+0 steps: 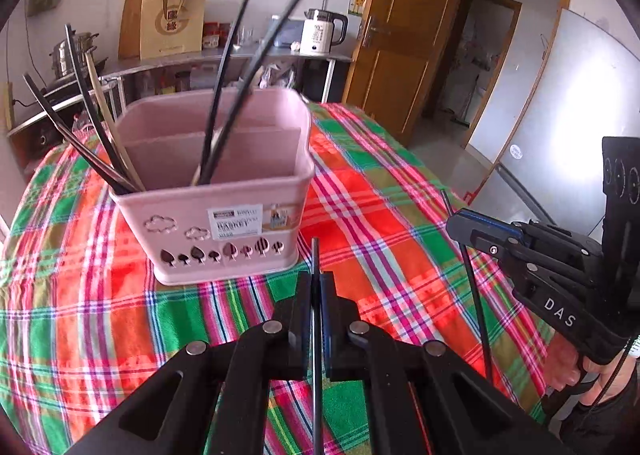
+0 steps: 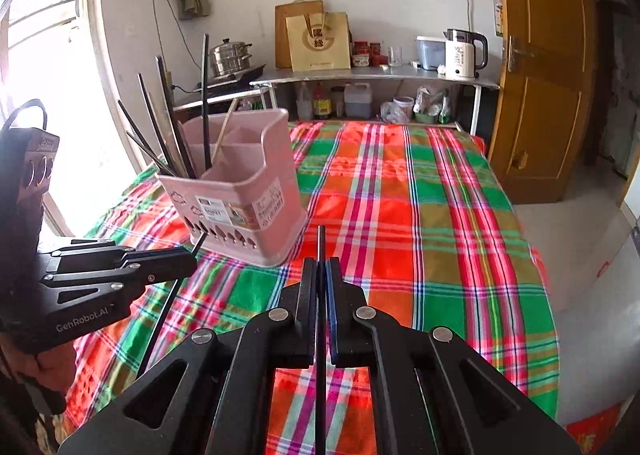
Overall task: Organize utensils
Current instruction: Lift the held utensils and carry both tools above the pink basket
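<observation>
A pink utensil basket (image 1: 224, 211) with compartments stands on the plaid tablecloth; it also shows in the right wrist view (image 2: 240, 199). Several black and wooden chopsticks (image 1: 224, 95) lean in it. My left gripper (image 1: 316, 283) is shut on a black chopstick (image 1: 315, 255), held just in front of the basket. My right gripper (image 2: 321, 267) is shut on another black chopstick (image 2: 321, 243), to the right of the basket. The right gripper (image 1: 456, 223) shows at the right of the left wrist view, and the left gripper (image 2: 192, 255) at the left of the right wrist view.
The round table's plaid cloth (image 2: 420, 215) stretches to the right. A metal shelf (image 2: 376, 75) behind holds a kettle (image 2: 464, 55), a paper bag (image 2: 320, 41) and a steel pot (image 2: 232, 57). A wooden door (image 2: 540, 75) stands at the right.
</observation>
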A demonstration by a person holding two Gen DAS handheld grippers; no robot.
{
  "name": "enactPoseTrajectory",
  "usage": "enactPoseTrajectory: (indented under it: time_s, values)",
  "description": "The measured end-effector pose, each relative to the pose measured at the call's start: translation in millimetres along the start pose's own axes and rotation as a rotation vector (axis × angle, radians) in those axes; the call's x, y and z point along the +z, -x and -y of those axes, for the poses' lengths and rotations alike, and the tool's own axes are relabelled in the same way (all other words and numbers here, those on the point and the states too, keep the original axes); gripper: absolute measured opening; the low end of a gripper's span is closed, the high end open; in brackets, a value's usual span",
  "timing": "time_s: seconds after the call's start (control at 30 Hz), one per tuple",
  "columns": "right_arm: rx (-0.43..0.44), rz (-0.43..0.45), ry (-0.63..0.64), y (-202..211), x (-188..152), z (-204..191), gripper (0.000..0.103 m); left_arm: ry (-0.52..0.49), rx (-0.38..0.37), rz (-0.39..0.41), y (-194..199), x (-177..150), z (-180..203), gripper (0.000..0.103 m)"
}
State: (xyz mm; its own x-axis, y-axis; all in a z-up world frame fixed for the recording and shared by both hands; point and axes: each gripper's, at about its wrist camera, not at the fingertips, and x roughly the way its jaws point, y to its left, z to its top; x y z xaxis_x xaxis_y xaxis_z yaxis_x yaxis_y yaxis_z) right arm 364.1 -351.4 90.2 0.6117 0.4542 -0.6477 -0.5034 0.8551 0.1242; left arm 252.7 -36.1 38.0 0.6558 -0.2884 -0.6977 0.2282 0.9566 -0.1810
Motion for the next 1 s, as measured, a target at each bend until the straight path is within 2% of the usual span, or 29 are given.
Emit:
enactPoseTrajectory:
  time_s: [0.23,0.43,1.0]
  values:
    - [0.014,0.134,0.028,45,25,-21,0.004,-0.018,0.004,0.145,69,22,-7,0.004]
    - [0.02,0.198,0.034,69,31,-30,0.004,-0.004,0.006,0.208,107,22,-20,0.004]
    - [0.004,0.174,0.061,101,12,-36,0.004,0.004,-0.004,0.209,151,-19,-29,0.004]
